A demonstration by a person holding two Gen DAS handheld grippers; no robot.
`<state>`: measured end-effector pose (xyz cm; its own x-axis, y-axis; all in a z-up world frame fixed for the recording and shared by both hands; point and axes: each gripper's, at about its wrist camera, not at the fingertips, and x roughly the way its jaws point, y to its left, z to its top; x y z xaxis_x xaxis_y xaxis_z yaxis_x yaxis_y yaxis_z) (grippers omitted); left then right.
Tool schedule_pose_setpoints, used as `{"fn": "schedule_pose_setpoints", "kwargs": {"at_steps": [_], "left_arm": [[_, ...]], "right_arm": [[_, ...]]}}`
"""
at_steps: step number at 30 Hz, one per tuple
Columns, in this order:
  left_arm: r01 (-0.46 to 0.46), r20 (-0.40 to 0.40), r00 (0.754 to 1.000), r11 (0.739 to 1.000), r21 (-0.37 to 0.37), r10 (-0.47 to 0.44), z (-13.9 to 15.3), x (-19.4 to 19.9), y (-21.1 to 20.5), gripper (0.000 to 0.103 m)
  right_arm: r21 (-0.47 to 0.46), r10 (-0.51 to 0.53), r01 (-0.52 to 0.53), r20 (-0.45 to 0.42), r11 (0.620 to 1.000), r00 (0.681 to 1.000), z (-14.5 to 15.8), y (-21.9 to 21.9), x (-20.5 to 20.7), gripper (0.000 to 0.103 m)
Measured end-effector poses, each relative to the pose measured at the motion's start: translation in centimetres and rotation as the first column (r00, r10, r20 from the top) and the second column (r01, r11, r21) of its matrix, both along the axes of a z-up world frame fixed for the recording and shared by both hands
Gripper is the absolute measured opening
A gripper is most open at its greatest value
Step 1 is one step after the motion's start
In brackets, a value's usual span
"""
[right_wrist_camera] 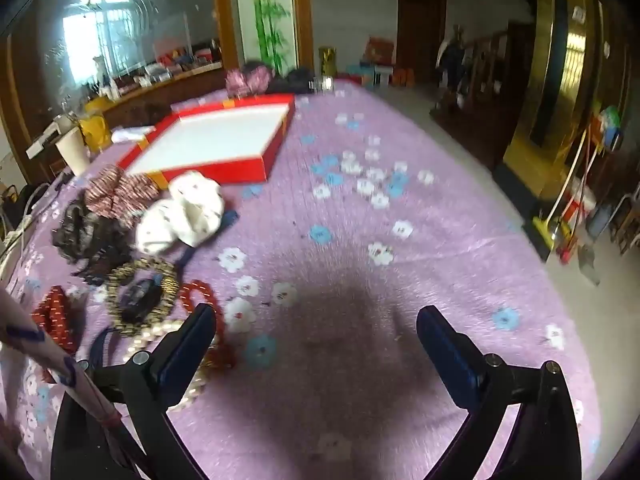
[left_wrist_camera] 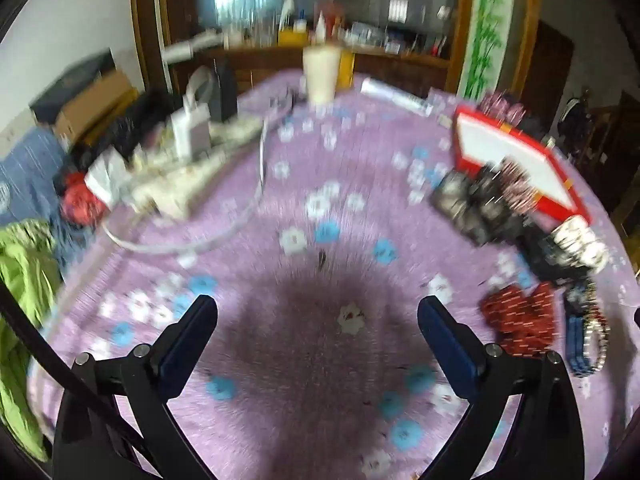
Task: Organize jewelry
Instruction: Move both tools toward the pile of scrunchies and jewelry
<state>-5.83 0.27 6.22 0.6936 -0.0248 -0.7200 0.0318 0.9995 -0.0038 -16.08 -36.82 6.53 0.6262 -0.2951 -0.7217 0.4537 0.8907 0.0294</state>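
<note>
A red box with a white inside (right_wrist_camera: 216,140) lies open on the purple flowered cloth (right_wrist_camera: 360,240); it also shows at the right of the left wrist view (left_wrist_camera: 508,152). In front of it lies a pile of hair ties and beads: a white scrunchie (right_wrist_camera: 184,212), a dark scrunchie (right_wrist_camera: 84,236), a gold bead bracelet (right_wrist_camera: 140,296), red beads (right_wrist_camera: 200,296) and a red patterned bow (left_wrist_camera: 520,320). My left gripper (left_wrist_camera: 318,312) is open and empty over bare cloth, left of the pile. My right gripper (right_wrist_camera: 316,320) is open and empty, its left finger beside the beads.
A white power strip with cables (left_wrist_camera: 176,184) and a white cup (left_wrist_camera: 320,72) sit at the far left of the table. A mirror and shelf stand behind. The floor with brooms (right_wrist_camera: 568,216) lies beyond the table's right edge.
</note>
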Motion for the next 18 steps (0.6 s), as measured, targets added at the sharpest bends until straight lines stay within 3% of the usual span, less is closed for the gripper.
{"fn": "schedule_pose_setpoints", "kwargs": {"at_steps": [3, 5, 8, 11, 14, 18], "left_arm": [[0.009, 0.125, 0.992, 0.999, 0.035, -0.014, 3.2, -2.6, -0.4, 0.100], [0.012, 0.201, 0.979, 0.999, 0.053, -0.022, 5.2, -4.3, -1.1, 0.100], [0.031, 0.237, 0.971, 0.999, 0.033, -0.038, 7.2, -5.4, -1.8, 0.100], [0.046, 0.295, 0.954, 0.999, 0.012, -0.047, 9.5, -7.4, -2.8, 0.100], [0.060, 0.351, 0.934, 0.997, 0.037, -0.069, 11.5, -9.8, -3.9, 0.100], [0.112, 0.377, 0.919, 0.993, 0.040, -0.119, 13.6, -12.0, -4.5, 0.101]], "right_arm": [[-0.057, -0.029, 0.034, 0.091, 0.998, 0.995, 2.0, 0.9, -1.6, 0.102], [-0.031, -0.023, 0.028, 0.145, 0.999, 0.989, 3.2, 1.0, -2.9, 0.101], [0.030, 0.006, -0.012, 0.175, 0.999, 0.984, 3.6, 1.2, -4.3, 0.098], [-0.020, 0.020, -0.016, 0.184, 1.000, 0.983, 4.0, 2.1, -6.2, 0.097], [-0.110, -0.002, 0.026, 0.211, 0.994, 0.978, 5.5, 2.9, -8.8, 0.097], [-0.106, -0.027, 0.058, 0.277, 0.993, 0.961, 8.0, 2.4, -11.9, 0.101]]}}
